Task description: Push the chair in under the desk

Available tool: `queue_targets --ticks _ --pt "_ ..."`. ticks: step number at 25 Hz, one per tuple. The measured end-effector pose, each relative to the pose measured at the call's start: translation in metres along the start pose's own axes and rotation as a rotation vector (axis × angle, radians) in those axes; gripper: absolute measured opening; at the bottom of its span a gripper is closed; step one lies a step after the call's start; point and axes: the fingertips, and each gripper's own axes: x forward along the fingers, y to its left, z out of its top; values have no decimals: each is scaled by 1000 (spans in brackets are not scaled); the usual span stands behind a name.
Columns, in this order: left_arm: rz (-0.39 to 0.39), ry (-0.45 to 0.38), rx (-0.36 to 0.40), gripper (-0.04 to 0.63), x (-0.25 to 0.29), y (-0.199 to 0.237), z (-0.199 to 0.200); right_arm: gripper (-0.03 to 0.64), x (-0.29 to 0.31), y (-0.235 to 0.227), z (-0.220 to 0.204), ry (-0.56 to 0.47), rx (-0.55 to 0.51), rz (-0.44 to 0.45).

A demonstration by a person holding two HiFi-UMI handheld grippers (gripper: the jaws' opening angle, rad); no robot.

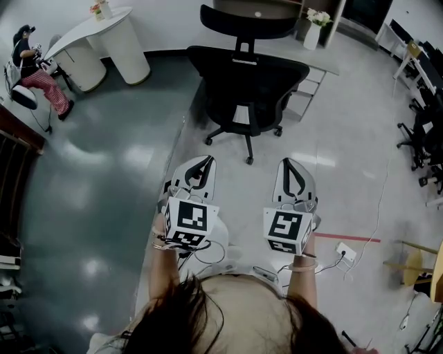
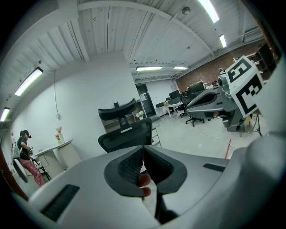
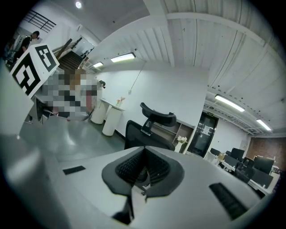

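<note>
A black mesh office chair (image 1: 249, 79) with a headrest stands on the pale floor, its back turned to me, in front of the desk (image 1: 277, 8) at the far wall. My left gripper (image 1: 201, 166) and right gripper (image 1: 294, 169) are held side by side, a short way back from the chair's wheeled base and not touching it. Both are shut with nothing between the jaws. The chair (image 2: 125, 134) shows just past the left gripper (image 2: 143, 150). It also rises behind the right gripper (image 3: 144, 150), where the chair (image 3: 149, 127) hides part of the desk.
A white curved counter (image 1: 104, 41) stands at the far left, with a seated person (image 1: 31, 66) beside it. More black office chairs (image 1: 422, 131) line the right side. A power strip (image 1: 345, 252) with a cable and a red tape line (image 1: 346, 237) lie on the floor at my right.
</note>
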Motion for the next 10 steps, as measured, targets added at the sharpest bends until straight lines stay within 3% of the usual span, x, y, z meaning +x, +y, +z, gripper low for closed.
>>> queue_targets --ticks 10 --pt "-9 -5 25 17 -4 -13 0 23 -10 -8 -8 4 22 -30"
